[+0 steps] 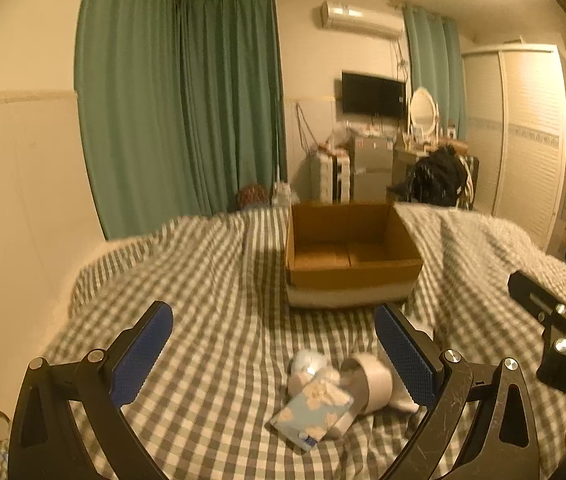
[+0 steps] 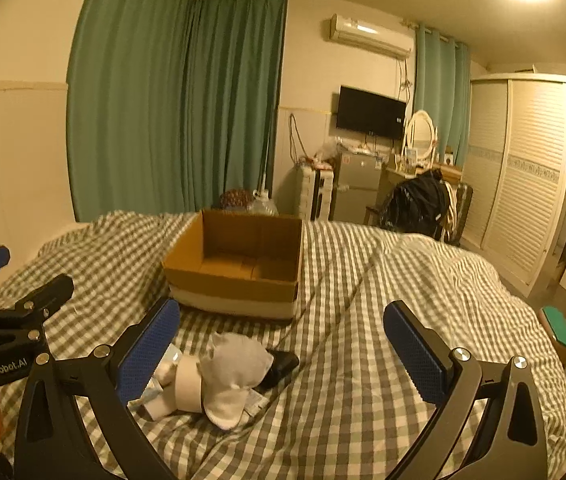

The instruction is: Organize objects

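Observation:
An open, empty cardboard box (image 1: 353,254) sits on the checked bed; it also shows in the right wrist view (image 2: 239,264). A small pile lies in front of it: a blue flowered tissue pack (image 1: 311,412), a roll of tape (image 1: 371,380), a white sock (image 2: 235,376), and a dark object (image 2: 283,362). My left gripper (image 1: 273,330) is open above and behind the pile. My right gripper (image 2: 283,328) is open, with the pile near its left finger (image 2: 149,352). Both are empty.
The grey-and-white checked bedspread (image 2: 383,360) covers the bed. A wall runs along the left. Green curtains, a TV, a small fridge (image 2: 357,186), a dressing table and a white wardrobe (image 2: 523,172) stand beyond the bed. A green-topped stool (image 2: 559,326) is at the right.

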